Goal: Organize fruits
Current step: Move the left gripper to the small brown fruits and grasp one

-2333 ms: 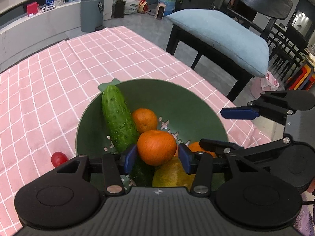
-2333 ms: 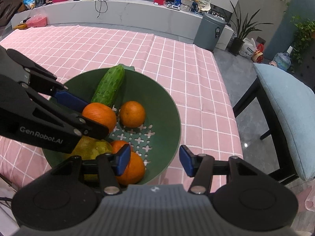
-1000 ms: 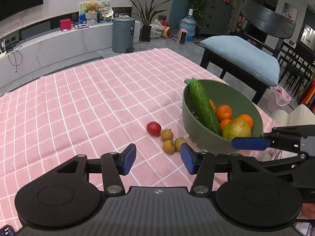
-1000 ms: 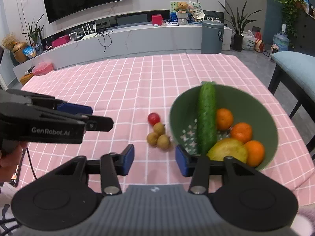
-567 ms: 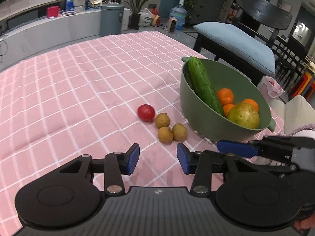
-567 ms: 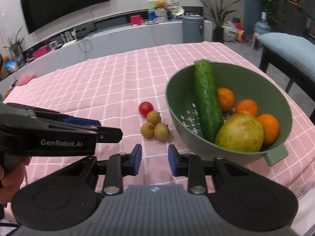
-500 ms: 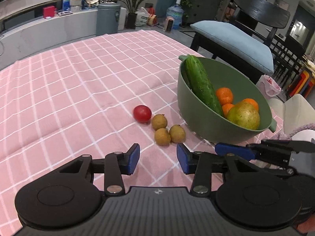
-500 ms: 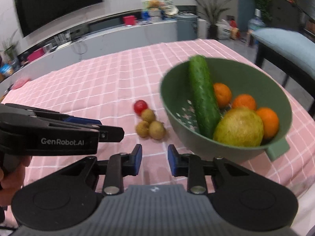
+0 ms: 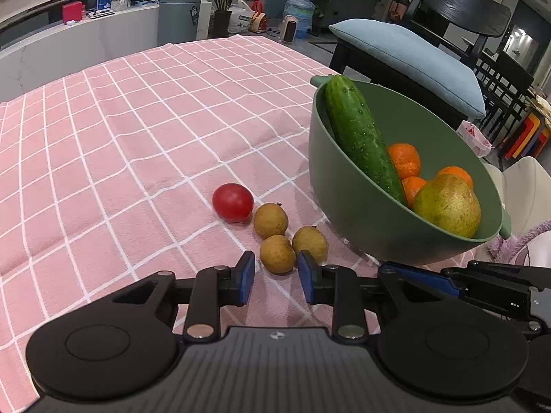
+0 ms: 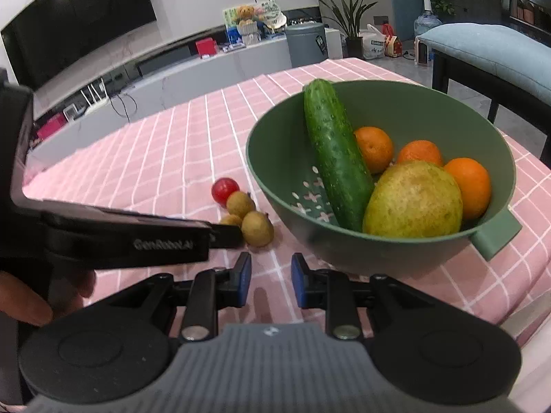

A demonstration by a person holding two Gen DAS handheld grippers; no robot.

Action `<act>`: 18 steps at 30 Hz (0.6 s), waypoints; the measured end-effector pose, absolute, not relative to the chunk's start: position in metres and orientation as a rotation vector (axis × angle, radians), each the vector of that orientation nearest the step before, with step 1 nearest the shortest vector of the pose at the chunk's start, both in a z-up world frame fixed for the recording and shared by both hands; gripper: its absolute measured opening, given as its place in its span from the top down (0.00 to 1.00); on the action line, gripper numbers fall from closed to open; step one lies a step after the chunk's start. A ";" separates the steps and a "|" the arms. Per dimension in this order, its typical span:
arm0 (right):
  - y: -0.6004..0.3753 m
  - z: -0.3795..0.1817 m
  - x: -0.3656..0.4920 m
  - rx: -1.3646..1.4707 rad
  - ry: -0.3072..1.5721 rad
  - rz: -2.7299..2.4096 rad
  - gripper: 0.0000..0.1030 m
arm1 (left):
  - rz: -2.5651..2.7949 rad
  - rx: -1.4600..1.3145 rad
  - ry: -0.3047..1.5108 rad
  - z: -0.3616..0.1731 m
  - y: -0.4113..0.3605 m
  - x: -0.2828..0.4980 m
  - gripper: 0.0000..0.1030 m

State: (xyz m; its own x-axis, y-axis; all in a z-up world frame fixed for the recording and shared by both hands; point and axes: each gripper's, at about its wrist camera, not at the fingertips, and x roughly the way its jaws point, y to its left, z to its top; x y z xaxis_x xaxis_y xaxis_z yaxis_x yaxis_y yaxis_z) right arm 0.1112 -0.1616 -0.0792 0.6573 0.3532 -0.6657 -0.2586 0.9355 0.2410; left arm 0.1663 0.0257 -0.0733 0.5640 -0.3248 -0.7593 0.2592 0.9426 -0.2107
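Three brown longans and a red cherry tomato (image 9: 232, 202) lie on the pink checked cloth, left of a green colander bowl (image 9: 361, 213). In the bowl are a cucumber (image 9: 358, 137), three oranges and a yellow-green pear (image 9: 447, 204). My left gripper (image 9: 276, 277) is low over the cloth. Its jaws are closing, with the nearest longan (image 9: 277, 254) just at their tips and no pad visibly pressing it. My right gripper (image 10: 271, 277) is shut and empty, before the bowl (image 10: 275, 158). The left gripper (image 10: 225, 231) partly hides one longan in the right wrist view.
The right gripper (image 9: 406, 273) lies close beside the left, under the bowl's near wall. A chair with a blue cushion (image 9: 406, 58) stands beyond the table's right edge. A hand (image 10: 31, 296) holds the left gripper. The cloth stretches away left and far.
Both grippers drew back from over the bowl, then sank toward the loose fruit on the cloth. The left jaws narrowed around the nearest longan. The right jaws closed with nothing in them.
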 end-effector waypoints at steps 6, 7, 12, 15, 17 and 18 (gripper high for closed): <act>-0.157 -0.083 0.116 0.147 0.777 0.355 0.79 | -0.359 -0.086 0.905 -0.075 0.024 0.168 0.75; -0.157 -0.083 0.117 0.149 0.777 0.353 0.79 | -0.360 -0.088 0.900 -0.074 0.024 0.168 0.75; -0.155 -0.084 0.116 0.176 0.767 0.326 0.79 | -0.336 -0.102 0.882 -0.065 0.030 0.162 0.76; -0.152 -0.085 0.116 0.192 0.759 0.280 0.79 | -0.286 -0.117 0.878 -0.060 0.040 0.158 0.76; -0.151 -0.086 0.115 0.218 0.756 0.250 0.78 | -0.246 -0.136 0.887 -0.059 0.049 0.155 0.76; -0.150 -0.087 0.115 0.229 0.759 0.240 0.78 | -0.230 -0.147 0.892 -0.060 0.052 0.154 0.76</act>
